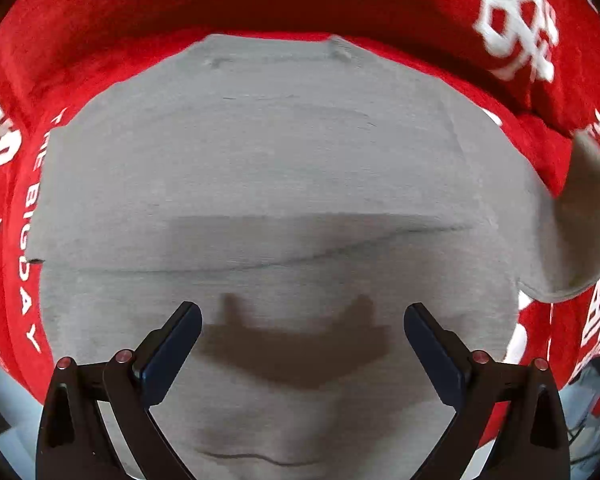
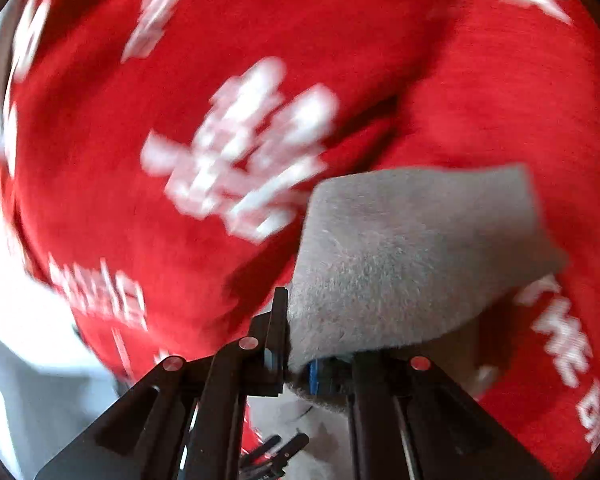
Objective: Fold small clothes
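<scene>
Both fingers (image 2: 300, 340) pinch grey cloth's (image 2: 412, 256) edge.

Left gripper (image 1: 302, 314) hovering low with jaws spread wide, dark blue pads facing each other across an empty gap, right gripper (image 2: 296, 360) with jaws pressed close, pinching a fold of grey garment (image 2: 412, 248), its view motion-blurred

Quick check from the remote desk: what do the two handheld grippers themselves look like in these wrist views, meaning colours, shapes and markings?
The left gripper has black angular plastic linkage arms ending in flat, dark navy finger pads, with round reddish-silver pivot pins at the joints. The right gripper shows the same black frame and matching pins, plus a blue strip at its pads. No cables, sleeves or printed markings are visible.
</scene>
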{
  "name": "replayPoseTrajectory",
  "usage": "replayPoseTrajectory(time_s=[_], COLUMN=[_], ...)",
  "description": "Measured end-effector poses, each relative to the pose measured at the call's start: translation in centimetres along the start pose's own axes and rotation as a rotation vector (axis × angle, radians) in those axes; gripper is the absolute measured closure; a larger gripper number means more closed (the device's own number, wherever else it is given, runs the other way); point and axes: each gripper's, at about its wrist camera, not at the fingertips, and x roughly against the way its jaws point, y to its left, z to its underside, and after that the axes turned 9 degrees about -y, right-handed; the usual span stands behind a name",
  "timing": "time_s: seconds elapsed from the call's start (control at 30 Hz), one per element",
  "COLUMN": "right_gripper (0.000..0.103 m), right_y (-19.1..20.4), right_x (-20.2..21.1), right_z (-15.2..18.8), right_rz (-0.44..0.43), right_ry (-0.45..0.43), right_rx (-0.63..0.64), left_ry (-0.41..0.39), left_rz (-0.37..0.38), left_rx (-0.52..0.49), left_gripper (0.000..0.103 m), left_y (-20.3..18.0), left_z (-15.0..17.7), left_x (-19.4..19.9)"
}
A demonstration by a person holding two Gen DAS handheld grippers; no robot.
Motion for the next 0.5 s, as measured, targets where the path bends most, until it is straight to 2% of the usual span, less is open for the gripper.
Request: replayPoseTrajectory(time_s=[0.07, 0.17, 0.23, 0.33, 0.4, 0.43, 0.47, 0.5], right_gripper=[0.094, 0.093, 0.092, 0.09, 0.085, 0.074, 0.067, 0.065], right_y=[4.1, 7.5, 9.0, 9.3, 8.4, 7.7, 6.9, 6.2], right_x=[-3.2, -7.2, -10.7, -15.1, -18.1, -19.0, -19.5, -19.3], right_z=[2.2, 5.4, 8.4, 12.4, 15.0, 16.0, 16.6, 16.9], right_rz=[-0.015, -0.018, 0.015, 0.09, 0.184, 0.225, 0.256, 0.237], right_ry=[0.06, 0.131, 0.192, 0.293, 0.373, 0.406, 0.434, 0.434], right_rx=[0.116, 0.2, 0.255, 0.308, 0.336, 0.331, 0.305, 0.258], left_ry=[-0.016, -0.038, -0.049, -0.047, -0.047, -0.046, -0.044, -0.044], left_rz=[0.001, -0.031, -0.046, -0.048, -0.053, -0.054, -0.053, -0.051], left_rx=[0.011, 0.027, 0.047, 0.083, 0.112, 0.125, 0.137, 0.151], left_gripper=[0.002, 0.002, 0.002, 0.002, 0.002, 0.002, 0.002, 0.002], left_y=[1.7, 4.4, 6.4, 9.7, 11.6, 12.1, 12.7, 13.3], left_z=[-0.1, -0.2, -0.3, -0.2, -0.1, 0.0, 0.0, 0.2], left_x=[0.5, 1.2, 1.5, 1.7, 1.6, 1.4, 1.3, 1.2])
